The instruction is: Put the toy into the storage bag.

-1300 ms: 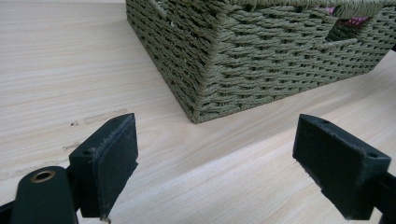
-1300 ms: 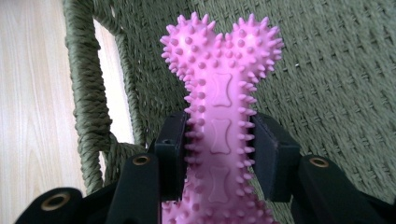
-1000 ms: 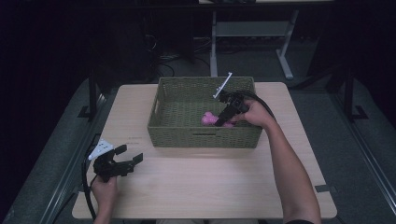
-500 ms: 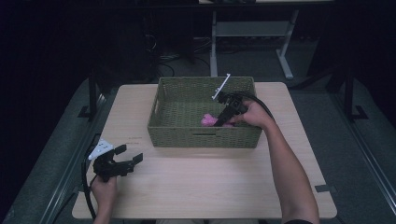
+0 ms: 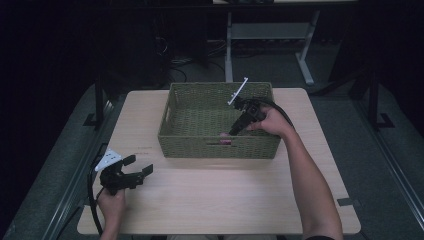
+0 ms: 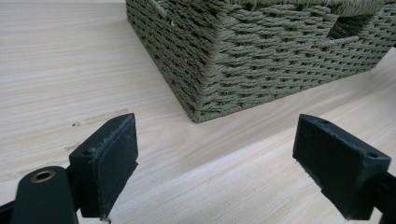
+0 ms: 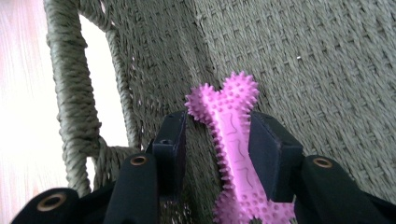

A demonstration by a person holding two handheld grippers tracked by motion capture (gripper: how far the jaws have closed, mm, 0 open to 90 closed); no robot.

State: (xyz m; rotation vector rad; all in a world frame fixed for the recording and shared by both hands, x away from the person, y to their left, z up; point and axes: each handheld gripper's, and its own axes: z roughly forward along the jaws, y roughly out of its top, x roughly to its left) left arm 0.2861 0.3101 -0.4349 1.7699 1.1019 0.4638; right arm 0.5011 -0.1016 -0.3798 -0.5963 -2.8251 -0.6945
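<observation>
My right tongs (image 7: 217, 140) reach down inside the green woven basket (image 5: 175, 107), close to its near wall and beside the handle cut-out that glows bright just off their left pad; between the two black pads stands the pink spiked bone toy (image 7: 231, 135), its knobbed end poking out past the tips toward the basket floor; the jaws have just been easing apart, and I see the right pad against the toy's side while a thin gap shows at the left pad, so I cannot tell whether the toy is truly clamped or merely resting there; from the high view the right tongs (image 5: 239, 126) slant down and leftward from my right hand (image 5: 272, 121), with a sliver of pink at their tips by the near wall; my left tongs (image 6: 215, 154) sit low over the bench (image 5: 225, 200), jaws spread wide with nothing between them; ahead of them and slightly right is the basket's near corner, well apart from the pads; in the high view the left tongs (image 5: 139, 167) rest by the bench's near left edge, held in my left hand (image 5: 112, 202)
</observation>
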